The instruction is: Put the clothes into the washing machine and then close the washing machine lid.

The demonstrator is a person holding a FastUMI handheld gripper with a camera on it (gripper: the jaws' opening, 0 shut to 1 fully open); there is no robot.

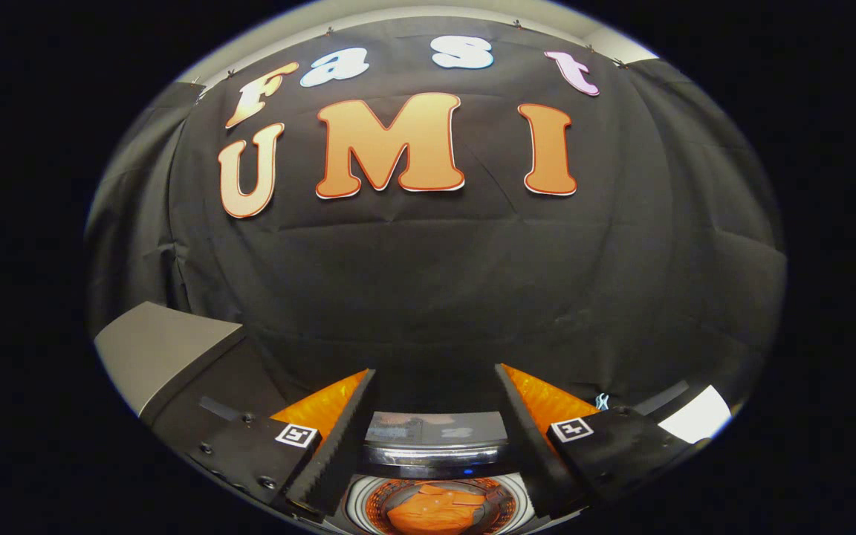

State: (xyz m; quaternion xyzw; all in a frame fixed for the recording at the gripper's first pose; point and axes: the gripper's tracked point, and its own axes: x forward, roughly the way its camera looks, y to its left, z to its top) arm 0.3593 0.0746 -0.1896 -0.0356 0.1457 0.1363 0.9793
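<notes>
Clothes (439, 509) – orange – lie inside the washer (435, 446), down between the fingers (339, 423). Claw (434, 375) is wide open – it holds and touches nothing.

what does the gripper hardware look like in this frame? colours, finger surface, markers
The gripper has two orange fingers with black sawtooth-ribbed inner pads. Each finger sits on a black bolted block carrying a square black-and-white fiducial tag. No cabling is visible on it.
</notes>
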